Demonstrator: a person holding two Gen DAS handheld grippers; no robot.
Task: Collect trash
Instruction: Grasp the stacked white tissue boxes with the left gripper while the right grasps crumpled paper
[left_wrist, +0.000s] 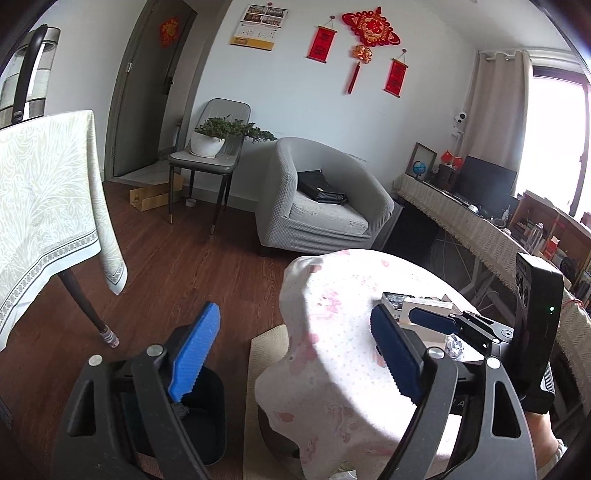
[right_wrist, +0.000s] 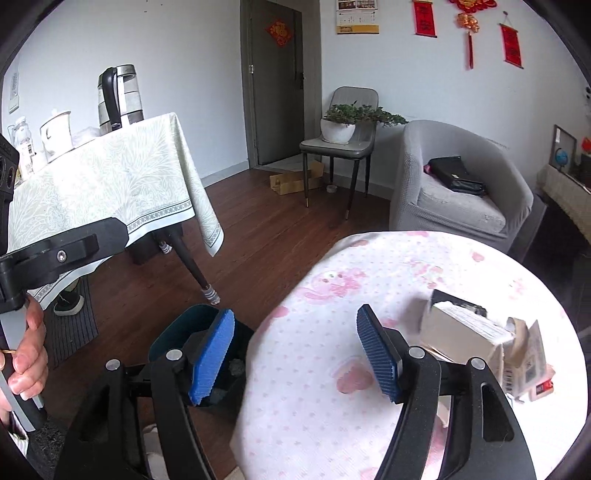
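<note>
My left gripper (left_wrist: 295, 354) is open with nothing between its blue pads, and it hangs over the near edge of the round table (left_wrist: 332, 369) with the pink flowered cloth. A dark bin (left_wrist: 210, 417) stands on the floor below its left finger. My right gripper (right_wrist: 295, 354) is also open and empty, over the same table edge. The bin (right_wrist: 177, 332) shows a grey crumpled wad (right_wrist: 236, 367) inside. On the table lie a white box (right_wrist: 461, 325), a torn carton (right_wrist: 528, 365) and a crumpled foil ball (left_wrist: 456, 347).
A taller table (right_wrist: 110, 184) with a pale green cloth carries a kettle (right_wrist: 120, 98) and a cup. Its leg (right_wrist: 195, 269) stands near the bin. A grey armchair (left_wrist: 325, 192) and a chair with a potted plant (left_wrist: 210, 142) are behind. A hand (right_wrist: 26, 350) grips the left tool's handle.
</note>
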